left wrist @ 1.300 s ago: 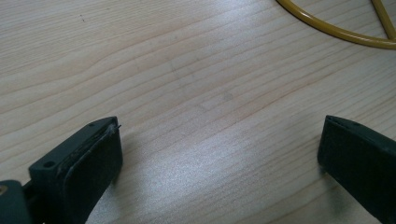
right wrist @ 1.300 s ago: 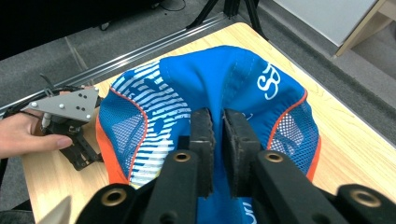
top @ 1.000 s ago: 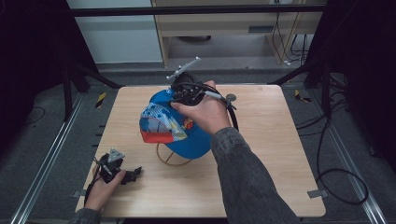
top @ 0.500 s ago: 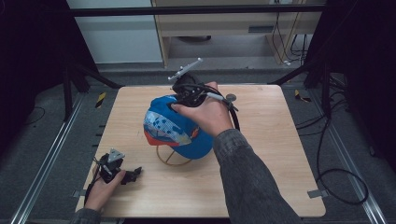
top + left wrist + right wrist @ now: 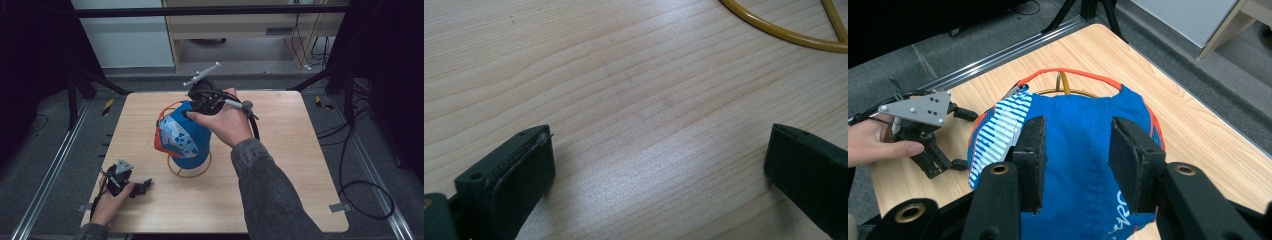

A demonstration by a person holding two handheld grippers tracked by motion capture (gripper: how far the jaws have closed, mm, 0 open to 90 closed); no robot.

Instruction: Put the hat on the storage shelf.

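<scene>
A pale wooden table [image 5: 280, 200] carries a yellow wire stand [image 5: 192, 172] near its middle.

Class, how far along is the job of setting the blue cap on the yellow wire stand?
Done: the blue cap already sits over the yellow wire stand. In hand: the right gripper hovers over its crown, fingers apart. Left: pulling away. The left gripper rests open on the table.

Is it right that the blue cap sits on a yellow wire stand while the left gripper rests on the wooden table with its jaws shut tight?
Not quite: the left gripper rests on the wooden table with its jaws wide apart, nothing between them, as the left gripper view shows. The blue cap does sit on the yellow wire stand.
</scene>
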